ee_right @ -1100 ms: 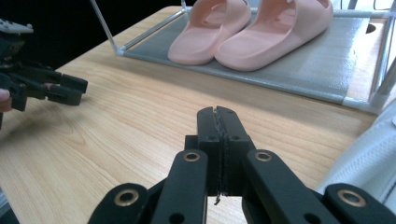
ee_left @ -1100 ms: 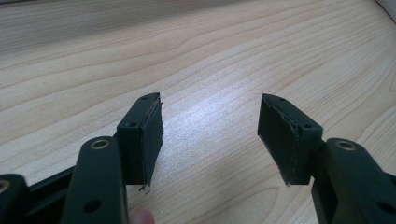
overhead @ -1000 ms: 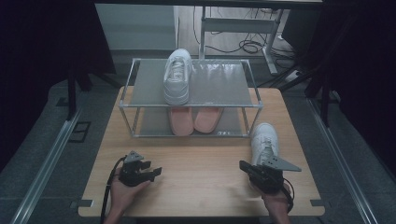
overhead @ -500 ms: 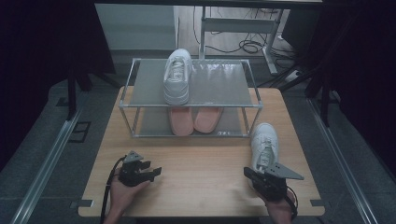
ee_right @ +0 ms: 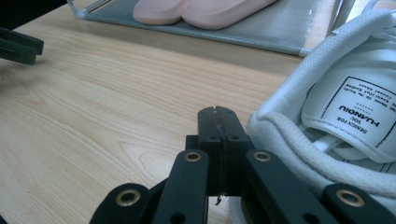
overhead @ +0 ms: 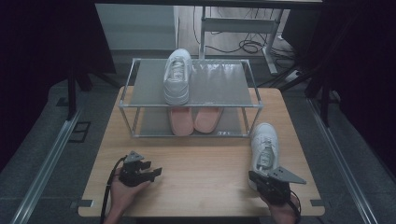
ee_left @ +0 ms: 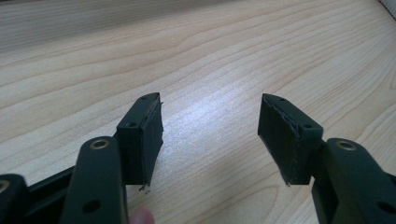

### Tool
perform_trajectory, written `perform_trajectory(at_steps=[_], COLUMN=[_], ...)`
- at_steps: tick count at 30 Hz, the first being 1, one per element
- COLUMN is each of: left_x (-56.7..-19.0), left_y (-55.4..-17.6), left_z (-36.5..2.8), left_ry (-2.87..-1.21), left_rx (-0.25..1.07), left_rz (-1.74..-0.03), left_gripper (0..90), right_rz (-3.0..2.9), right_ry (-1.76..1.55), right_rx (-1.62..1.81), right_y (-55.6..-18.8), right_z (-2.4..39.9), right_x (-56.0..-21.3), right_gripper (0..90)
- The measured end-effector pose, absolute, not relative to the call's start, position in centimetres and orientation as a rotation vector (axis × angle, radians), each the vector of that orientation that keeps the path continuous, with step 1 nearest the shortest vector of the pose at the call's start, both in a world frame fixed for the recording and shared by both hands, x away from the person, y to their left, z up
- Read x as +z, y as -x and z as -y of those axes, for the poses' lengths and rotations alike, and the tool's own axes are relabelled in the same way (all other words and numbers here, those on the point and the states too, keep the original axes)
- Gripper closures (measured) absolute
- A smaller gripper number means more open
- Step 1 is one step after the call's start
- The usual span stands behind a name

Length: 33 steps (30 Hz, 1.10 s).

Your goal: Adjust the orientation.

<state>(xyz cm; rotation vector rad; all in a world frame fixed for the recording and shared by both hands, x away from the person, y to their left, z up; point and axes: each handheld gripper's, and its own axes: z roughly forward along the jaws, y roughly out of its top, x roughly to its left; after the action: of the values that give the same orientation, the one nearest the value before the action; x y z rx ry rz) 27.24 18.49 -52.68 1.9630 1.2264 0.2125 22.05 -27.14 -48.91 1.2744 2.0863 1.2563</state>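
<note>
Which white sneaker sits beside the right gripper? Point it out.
The white sneaker on the table, at the right gripper; the other white sneaker rests atop the rack.

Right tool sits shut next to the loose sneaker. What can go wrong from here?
The right tool is shut beside the white sneaker, not around its collar, so pushing in may shove the shoe toward the table edge, which looks close. On lifting, it could clip the rack's frame.
</note>
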Motion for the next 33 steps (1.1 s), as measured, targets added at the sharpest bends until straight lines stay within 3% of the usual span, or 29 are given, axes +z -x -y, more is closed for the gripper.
perform_trajectory(at_steps=[33], left_x=[-53.0], left_y=[-27.3], left_z=[-18.1], left_ry=[-1.977], left_rx=[0.195], left_rz=[-1.236], left_gripper=[40.4], right_rz=[-1.906], right_ry=[-1.439], right_rx=[1.269], right_y=[-21.3], right_z=[34.1], right_x=[-48.7], right_gripper=[89.8])
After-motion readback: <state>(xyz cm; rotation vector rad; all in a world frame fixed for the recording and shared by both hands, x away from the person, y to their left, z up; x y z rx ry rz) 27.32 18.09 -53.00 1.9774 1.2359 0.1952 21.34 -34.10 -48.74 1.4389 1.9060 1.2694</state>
